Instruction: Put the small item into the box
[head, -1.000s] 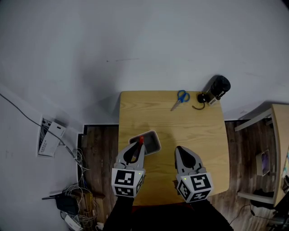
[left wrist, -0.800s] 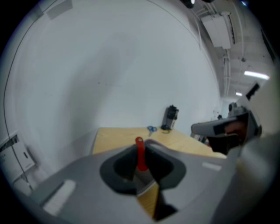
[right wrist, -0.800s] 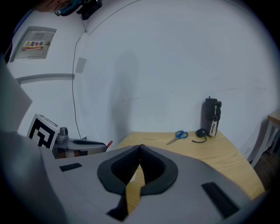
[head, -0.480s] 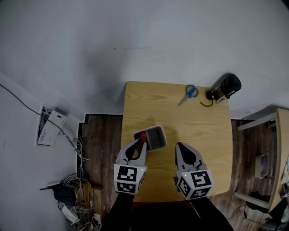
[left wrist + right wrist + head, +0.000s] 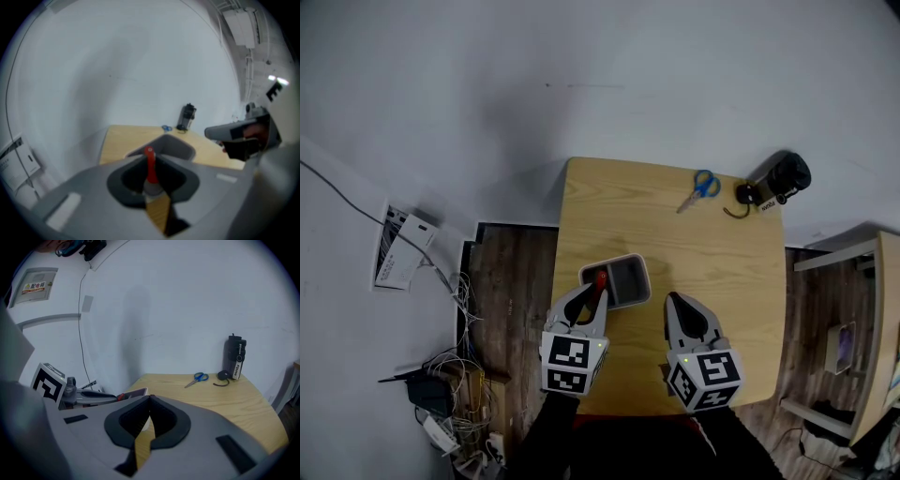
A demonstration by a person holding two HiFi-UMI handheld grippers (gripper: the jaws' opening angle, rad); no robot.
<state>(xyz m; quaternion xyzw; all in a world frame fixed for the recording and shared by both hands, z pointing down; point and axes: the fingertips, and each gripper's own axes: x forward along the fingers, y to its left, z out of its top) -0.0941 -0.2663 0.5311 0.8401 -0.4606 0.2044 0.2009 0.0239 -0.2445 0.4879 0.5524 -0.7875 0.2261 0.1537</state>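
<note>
Head view: against a second ago the table [image 5: 722, 272] sits higher and further right in frame, and the left gripper [image 5: 599, 283] has edged up with it; its red item [image 5: 600, 278] stays over the near-left rim of the grey box [image 5: 623, 260], not down inside; the right gripper [image 5: 672, 302] holds its place just right of the box, tips clear of it; scissors [image 5: 701, 187] and a black cylinder [image 5: 783, 175] lie well apart at the far edge.

Left gripper view: jaws pinched narrow on the red item [image 5: 151, 171], which stands upright between them, its tip poking just past the jaw ends; the box [image 5: 180, 146] opens right beyond that tip; the other gripper shows at the right edge.

Right gripper view: jaws drawn together, tips meeting, nothing between them, only table showing through the slit below; the box rim [image 5: 136, 393] peeks out just left of the tips, with the left gripper and its red tip [image 5: 121, 397] beside it.
</note>
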